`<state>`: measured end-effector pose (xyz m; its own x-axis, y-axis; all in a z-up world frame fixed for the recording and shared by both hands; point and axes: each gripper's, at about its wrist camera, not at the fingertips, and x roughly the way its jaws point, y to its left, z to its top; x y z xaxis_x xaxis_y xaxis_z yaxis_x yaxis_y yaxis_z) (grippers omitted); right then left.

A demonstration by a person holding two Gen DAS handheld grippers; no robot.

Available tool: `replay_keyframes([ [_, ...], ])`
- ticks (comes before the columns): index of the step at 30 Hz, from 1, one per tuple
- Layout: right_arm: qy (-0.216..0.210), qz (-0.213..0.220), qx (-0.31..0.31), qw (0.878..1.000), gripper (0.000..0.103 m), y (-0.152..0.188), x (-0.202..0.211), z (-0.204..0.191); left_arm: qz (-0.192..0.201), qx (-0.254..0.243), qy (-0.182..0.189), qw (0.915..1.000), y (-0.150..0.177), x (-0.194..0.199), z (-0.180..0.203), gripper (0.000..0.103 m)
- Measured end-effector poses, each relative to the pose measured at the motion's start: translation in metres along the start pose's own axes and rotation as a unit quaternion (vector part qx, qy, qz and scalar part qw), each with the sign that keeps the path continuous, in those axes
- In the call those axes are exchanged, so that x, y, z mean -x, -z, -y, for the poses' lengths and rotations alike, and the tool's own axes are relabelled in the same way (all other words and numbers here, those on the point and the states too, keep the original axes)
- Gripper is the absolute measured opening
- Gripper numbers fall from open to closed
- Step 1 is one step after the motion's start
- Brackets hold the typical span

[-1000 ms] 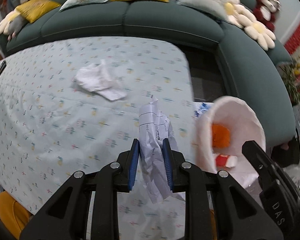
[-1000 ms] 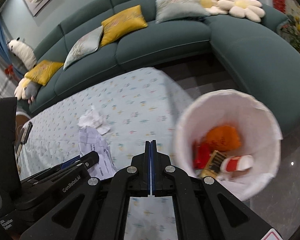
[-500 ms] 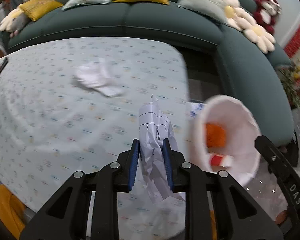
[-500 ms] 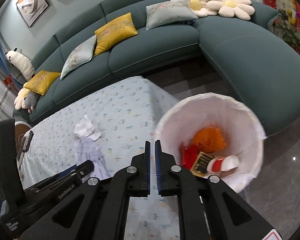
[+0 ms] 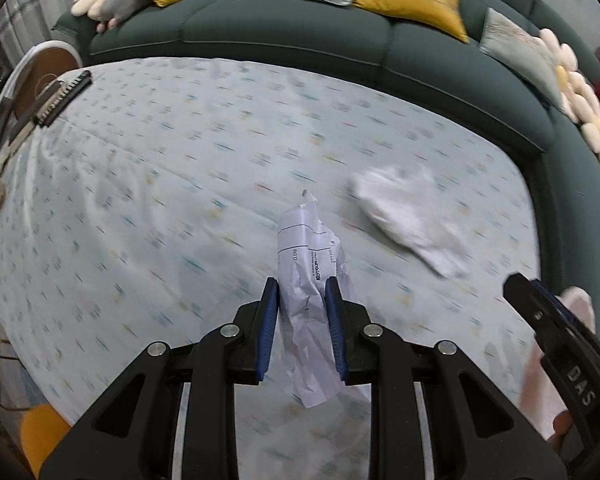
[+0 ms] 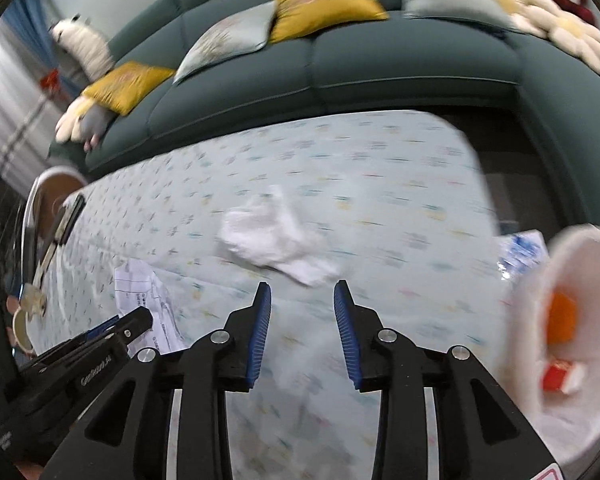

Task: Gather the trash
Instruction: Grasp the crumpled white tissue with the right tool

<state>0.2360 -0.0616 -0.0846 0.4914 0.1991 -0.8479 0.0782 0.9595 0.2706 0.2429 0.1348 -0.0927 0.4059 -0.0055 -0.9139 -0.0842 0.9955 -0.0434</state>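
My left gripper is shut on a crumpled printed receipt that sticks up and hangs down between its blue pads, above the table. A crumpled white tissue lies on the patterned tablecloth to its right. In the right wrist view that tissue lies just beyond my right gripper, whose jaws are opening with nothing between them. The white-lined trash bin with orange and red trash inside stands at the right edge. The left gripper and receipt show at lower left.
A teal curved sofa with yellow and grey cushions wraps behind the table. A dark comb-like object lies at the table's far left corner by a round stool. A blue-printed wrapper lies near the bin.
Both views have swung left from the bin toward the table; the bin slid to the right edge. My right gripper went from shut to open. The left still holds the receipt.
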Motion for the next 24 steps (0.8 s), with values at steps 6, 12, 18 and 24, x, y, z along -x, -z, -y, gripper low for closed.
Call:
replay_keyframes([
  [6, 0.000, -0.024, 0.022, 0.999, 0.041, -0.021, -0.058, -0.037, -0.003, 0.012, -0.006, 0.9999, -0.026, -0.026, -0.028, 0.024],
  [12, 0.015, -0.044, 0.038, 0.998, 0.044, -0.026, -0.097, -0.050, -0.009, 0.018, -0.002, 0.9998, -0.045, -0.050, -0.035, 0.024],
  [18, 0.030, -0.051, 0.046, 0.997, 0.042, -0.023, -0.118, -0.048, -0.014, 0.023, 0.003, 0.9996, -0.052, -0.063, -0.035, 0.024],
  [24, 0.036, -0.052, 0.061, 0.996, 0.012, -0.014, -0.111, -0.041, -0.013, 0.016, 0.007, 0.9998, -0.048, -0.057, -0.026, 0.024],
])
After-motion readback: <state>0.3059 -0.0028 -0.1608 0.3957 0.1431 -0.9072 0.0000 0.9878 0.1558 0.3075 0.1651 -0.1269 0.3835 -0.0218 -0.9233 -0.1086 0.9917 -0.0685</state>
